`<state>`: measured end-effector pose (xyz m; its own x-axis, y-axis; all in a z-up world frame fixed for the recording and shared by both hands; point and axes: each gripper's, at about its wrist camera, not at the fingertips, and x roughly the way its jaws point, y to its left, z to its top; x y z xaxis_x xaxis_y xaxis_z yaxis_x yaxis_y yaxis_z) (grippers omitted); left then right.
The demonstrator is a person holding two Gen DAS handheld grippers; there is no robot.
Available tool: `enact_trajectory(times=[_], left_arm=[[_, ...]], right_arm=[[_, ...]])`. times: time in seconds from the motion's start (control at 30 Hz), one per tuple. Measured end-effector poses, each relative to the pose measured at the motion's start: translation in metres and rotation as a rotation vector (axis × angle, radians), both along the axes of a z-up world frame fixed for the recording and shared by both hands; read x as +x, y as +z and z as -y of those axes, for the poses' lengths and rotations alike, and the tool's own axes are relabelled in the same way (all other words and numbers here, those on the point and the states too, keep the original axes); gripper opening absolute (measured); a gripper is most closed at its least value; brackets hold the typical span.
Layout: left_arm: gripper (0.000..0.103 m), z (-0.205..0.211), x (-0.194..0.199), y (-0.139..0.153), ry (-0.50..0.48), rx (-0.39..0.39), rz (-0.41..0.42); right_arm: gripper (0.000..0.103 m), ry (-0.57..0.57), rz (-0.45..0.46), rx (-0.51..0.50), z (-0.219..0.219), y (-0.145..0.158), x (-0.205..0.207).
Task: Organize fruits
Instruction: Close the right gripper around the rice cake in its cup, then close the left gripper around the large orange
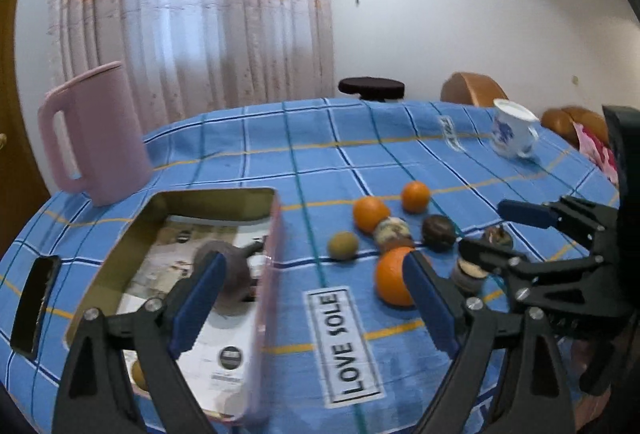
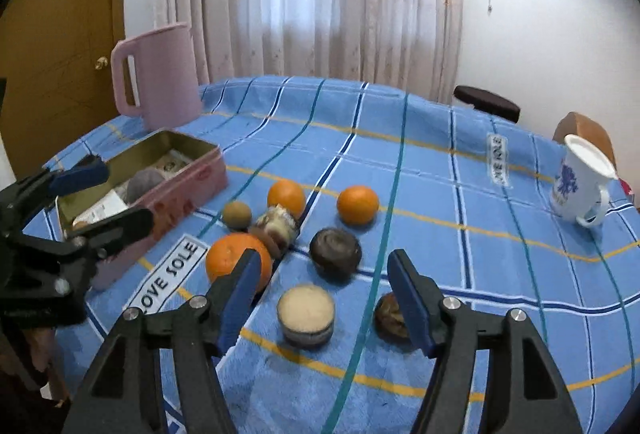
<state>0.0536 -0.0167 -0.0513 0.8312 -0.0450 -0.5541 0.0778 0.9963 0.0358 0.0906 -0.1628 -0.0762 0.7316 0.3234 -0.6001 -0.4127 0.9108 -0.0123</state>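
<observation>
Three oranges lie on the blue checked tablecloth: a near one (image 2: 236, 262) (image 1: 394, 276) and two farther ones (image 2: 286, 195) (image 2: 357, 204). A small brown-green fruit (image 2: 237, 214) (image 1: 343, 245) lies beside them. An open pink tin (image 2: 168, 189) (image 1: 264, 314) holds a grey-brown round fruit (image 2: 144, 182) (image 1: 236, 274) on paper. My left gripper (image 1: 312, 306) is open and empty, straddling the tin's right wall. My right gripper (image 2: 320, 298) is open and empty, hovering over a round cream-topped cake (image 2: 306, 314).
Pastries lie among the fruit: a chocolate one (image 2: 335, 248), a mixed one (image 2: 276, 226), a dark one (image 2: 390, 316). A pink jug (image 2: 158, 73) stands at the back left, a white and blue cup (image 2: 580, 181) at the right. Stool and chairs stand beyond the table.
</observation>
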Motion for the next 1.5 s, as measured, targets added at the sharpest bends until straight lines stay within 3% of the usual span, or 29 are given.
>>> enact_trajectory(times=[0.07,0.23,0.3,0.37,0.57,0.8,1.0,1.1,1.27,1.37,1.5], left_arm=[[0.091,0.006,0.004,-0.002,-0.011,0.003,-0.014],[0.091,0.010,0.009,-0.005,-0.008,-0.005,-0.033],[0.091,0.011,0.010,-0.007,-0.010,-0.008,-0.040],[0.090,0.012,0.011,-0.008,-0.023,-0.013,-0.046],[0.086,0.020,0.014,-0.013,-0.061,-0.016,-0.078],[0.068,0.030,0.019,-0.018,-0.100,-0.020,-0.115],[0.065,0.046,0.034,-0.029,-0.162,-0.023,-0.193],[0.052,0.045,0.042,-0.033,-0.171,-0.052,-0.228],[0.047,0.046,0.041,-0.032,-0.169,-0.056,-0.217],[0.047,0.036,0.037,-0.027,-0.164,-0.103,-0.181],[0.047,0.032,0.030,-0.021,-0.125,-0.100,-0.129]], right_arm=[[0.050,0.013,-0.031,-0.013,-0.004,-0.006,0.000],[0.049,0.030,-0.090,-0.006,-0.002,-0.015,0.004],[0.049,0.057,-0.155,-0.015,-0.005,-0.023,0.008],[0.036,0.048,-0.151,-0.007,-0.002,-0.022,0.009],[0.036,0.049,-0.117,-0.071,-0.012,-0.022,0.003],[0.036,-0.038,-0.062,0.032,0.013,-0.009,0.000],[0.036,-0.063,-0.066,0.078,0.021,-0.008,0.002],[0.036,-0.061,-0.072,0.084,0.022,-0.008,0.003],[0.036,-0.057,-0.060,0.096,0.024,-0.007,0.000],[0.036,-0.057,-0.035,0.101,0.025,-0.005,-0.004],[0.036,-0.051,-0.008,0.105,0.026,-0.002,-0.008]])
